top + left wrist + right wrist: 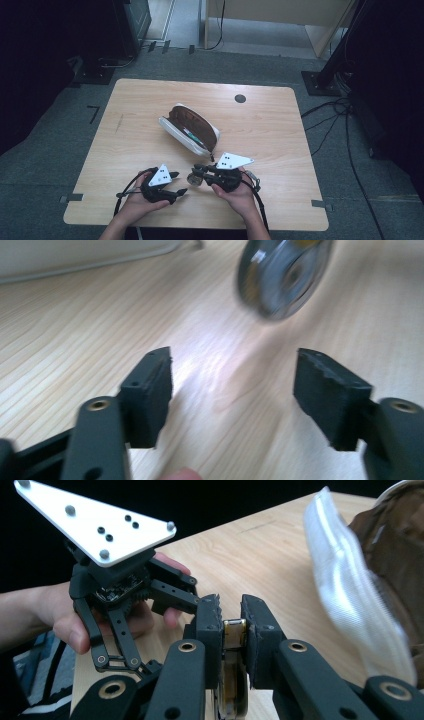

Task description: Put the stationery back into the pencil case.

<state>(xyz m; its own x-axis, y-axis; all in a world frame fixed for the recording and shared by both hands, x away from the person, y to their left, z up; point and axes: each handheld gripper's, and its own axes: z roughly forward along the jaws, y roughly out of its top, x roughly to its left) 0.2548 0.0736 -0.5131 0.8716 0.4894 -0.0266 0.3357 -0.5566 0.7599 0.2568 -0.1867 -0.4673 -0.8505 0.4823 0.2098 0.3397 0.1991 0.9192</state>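
Right gripper [196, 176]: clamped edge-on across a small roll of tape [193, 178], held clear of the table [280, 135]. In the right gripper view, pads [210, 620] pinching only the narrow rim of the roll [233, 635]. Left gripper [176, 186]: spread wide, nothing between the pads [150, 390], aimed at the roll [282, 275] just ahead and above. Just beyond both, an open pencil case [192, 129], mouth gaping, pens inside.

Risks, as a judgement: thin rim grip, so likely to pivot or slip out if jolted. Possible drop and roll-away across the table. Possible clash of the two grippers during a hand-over, given how near they sit.
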